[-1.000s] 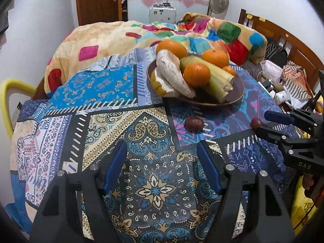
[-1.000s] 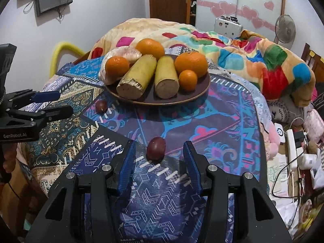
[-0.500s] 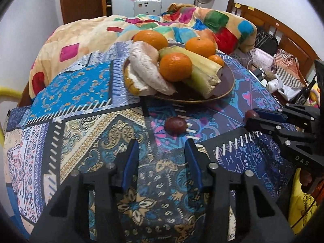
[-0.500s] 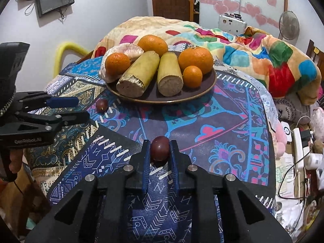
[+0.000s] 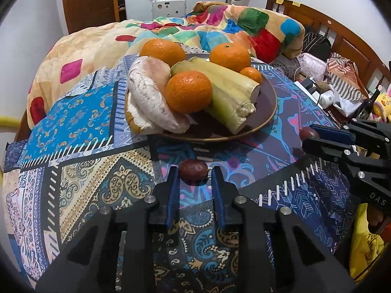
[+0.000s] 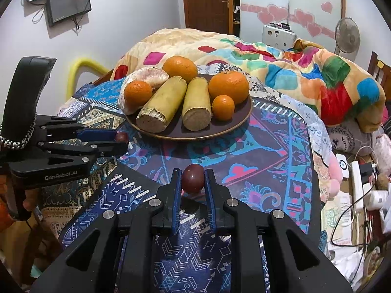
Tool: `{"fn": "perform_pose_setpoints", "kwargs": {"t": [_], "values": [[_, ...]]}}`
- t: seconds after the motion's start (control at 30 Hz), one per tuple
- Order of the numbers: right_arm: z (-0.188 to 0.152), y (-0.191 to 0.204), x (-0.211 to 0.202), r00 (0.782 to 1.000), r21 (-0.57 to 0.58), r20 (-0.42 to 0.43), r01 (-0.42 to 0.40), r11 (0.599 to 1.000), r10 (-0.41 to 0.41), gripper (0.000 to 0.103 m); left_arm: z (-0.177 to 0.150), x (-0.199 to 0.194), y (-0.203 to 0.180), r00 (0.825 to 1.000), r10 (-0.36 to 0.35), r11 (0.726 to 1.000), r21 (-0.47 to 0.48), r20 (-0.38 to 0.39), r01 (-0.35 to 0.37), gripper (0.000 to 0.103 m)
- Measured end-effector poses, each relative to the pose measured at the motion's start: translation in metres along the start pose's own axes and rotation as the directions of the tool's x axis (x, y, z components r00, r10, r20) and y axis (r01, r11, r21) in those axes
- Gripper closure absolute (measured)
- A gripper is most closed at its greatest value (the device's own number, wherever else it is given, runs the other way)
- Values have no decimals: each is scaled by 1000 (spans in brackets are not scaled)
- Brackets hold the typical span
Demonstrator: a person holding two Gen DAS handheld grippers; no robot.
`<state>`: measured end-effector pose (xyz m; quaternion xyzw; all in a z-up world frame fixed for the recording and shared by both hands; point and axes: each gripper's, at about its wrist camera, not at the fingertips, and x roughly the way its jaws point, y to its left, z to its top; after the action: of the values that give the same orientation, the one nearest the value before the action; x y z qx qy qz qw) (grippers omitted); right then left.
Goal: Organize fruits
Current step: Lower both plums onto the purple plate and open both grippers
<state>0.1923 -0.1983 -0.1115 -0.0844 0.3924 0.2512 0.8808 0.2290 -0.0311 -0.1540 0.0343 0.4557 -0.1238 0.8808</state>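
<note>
A brown plate holds several oranges, two sugarcane-like pieces and a peeled pomelo piece. My left gripper is shut on a small dark purple fruit, low over the patterned cloth in front of the plate; it also shows in the right wrist view. My right gripper is shut on a second dark purple fruit, held slightly above the cloth; in the left wrist view that fruit shows at its fingertips.
The patterned cloth covers a round table. A colourful quilt lies behind the plate. A wooden bed frame, cables and a power strip are at the right. A yellow chair back stands at the left.
Both grippers went from open to shut on their purple fruits. The left gripper moved forward to its fruit and closed. The right fruit is lifted slightly.
</note>
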Motion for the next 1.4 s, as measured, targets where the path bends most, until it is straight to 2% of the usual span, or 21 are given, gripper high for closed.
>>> {"fn": "perform_pose_setpoints", "kwargs": {"t": [0.17, 0.47, 0.93, 1.17, 1.4], "values": [[1, -2, -1, 1000, 4, 9, 4, 1000, -4, 86, -2, -2, -2, 1000, 7, 1000, 15, 15, -7, 83], [10, -5, -11, 999, 11, 46, 6, 1000, -7, 86, -2, -20, 4, 999, -9, 1000, -26, 47, 10, 84], [43, -10, -25, 991, 16, 131, 23, 1000, -25, 86, 35, -65, 4, 981, 29, 1000, -13, 191, -27, 84], [61, -1, -12, 989, -13, 145, 25, 1000, -23, 86, 54, -57, 8, 977, 43, 999, -9, 209, -42, 84], [75, 3, 16, 995, -19, 99, -3, 1000, 5, 86, 68, -36, 17, 982, 43, 999, -22, 183, -39, 84]]}}
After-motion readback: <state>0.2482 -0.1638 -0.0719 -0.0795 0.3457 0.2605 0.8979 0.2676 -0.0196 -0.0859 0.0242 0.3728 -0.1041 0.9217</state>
